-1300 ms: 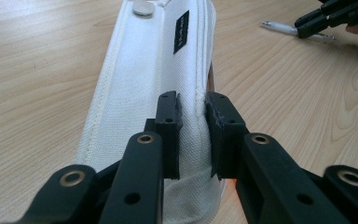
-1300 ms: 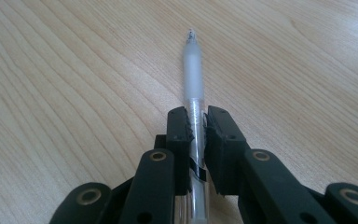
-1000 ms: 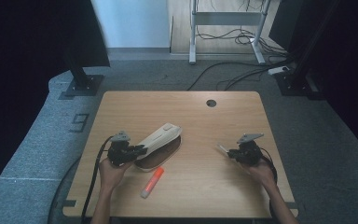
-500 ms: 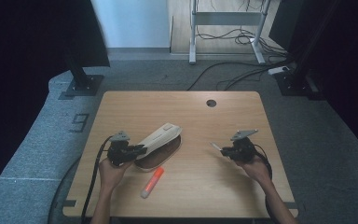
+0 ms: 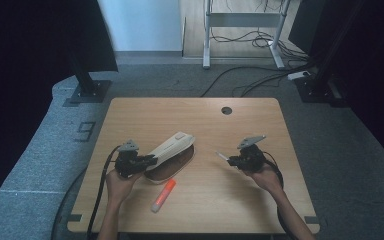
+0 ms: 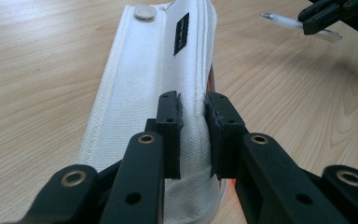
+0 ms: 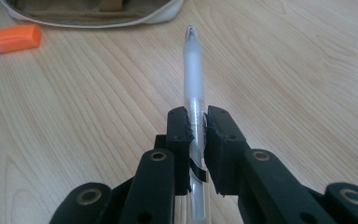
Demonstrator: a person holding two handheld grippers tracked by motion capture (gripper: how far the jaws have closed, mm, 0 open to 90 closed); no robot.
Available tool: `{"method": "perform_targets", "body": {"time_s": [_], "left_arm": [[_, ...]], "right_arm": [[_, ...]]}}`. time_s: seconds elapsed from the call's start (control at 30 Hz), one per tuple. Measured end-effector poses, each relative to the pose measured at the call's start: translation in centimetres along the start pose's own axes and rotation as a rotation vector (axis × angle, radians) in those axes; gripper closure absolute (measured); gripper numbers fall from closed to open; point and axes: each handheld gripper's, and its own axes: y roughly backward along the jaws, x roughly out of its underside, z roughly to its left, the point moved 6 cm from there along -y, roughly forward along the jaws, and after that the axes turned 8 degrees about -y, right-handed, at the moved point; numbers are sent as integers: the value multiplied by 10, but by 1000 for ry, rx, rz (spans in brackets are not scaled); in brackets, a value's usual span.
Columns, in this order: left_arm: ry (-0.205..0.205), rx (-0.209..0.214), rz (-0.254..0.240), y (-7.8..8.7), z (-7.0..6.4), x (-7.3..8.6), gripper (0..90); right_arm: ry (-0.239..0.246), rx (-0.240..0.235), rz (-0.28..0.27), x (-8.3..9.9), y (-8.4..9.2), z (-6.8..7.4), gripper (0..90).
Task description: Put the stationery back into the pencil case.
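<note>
1. Your right gripper [image 7: 196,128] is pinching a frosted clear pen [image 7: 193,70] low on its barrel, with the tip pointing out past the jaws toward the pencil case [image 5: 172,149].
2. The pen looks light, stiff and smooth. It may pivot or slide in the pads, so keep the squeeze steady and avoid quick swings.
3. Your left gripper [image 6: 193,135] has its jaws pressed on the white canvas flap of the pencil case, holding the flap raised over the brown opening.
4. The canvas looks soft and floppy, so it will sag if you let go. The fold near the end you already hold seems a good place to grip.
5. An orange highlighter [image 5: 163,195] lies just on your side of the pencil case; the pen hangs well off to the case's right.
</note>
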Motion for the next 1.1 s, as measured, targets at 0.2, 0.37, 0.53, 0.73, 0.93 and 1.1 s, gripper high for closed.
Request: {"method": "perform_targets", "body": {"time_s": [0.2,0.37,0.53,0.73,0.93,1.1], "left_arm": [[0,-1,-4,1,0,0,766],[0,-2,-7,1,0,-1,766],[0,0,-11,2,0,-1,766],[1,-1,-14,2,0,-1,767],[0,0,-15,3,0,-2,767],[-1,0,-16,3,0,-2,767]], "right_arm": [[34,-17,14,-11,-12,11,780],[51,-30,24,-19,-20,19,780],[66,-41,33,-24,-27,25,780],[77,-60,40,-30,-38,33,780],[94,-78,50,-37,-50,44,780],[106,-89,58,-41,-58,51,780]]}}
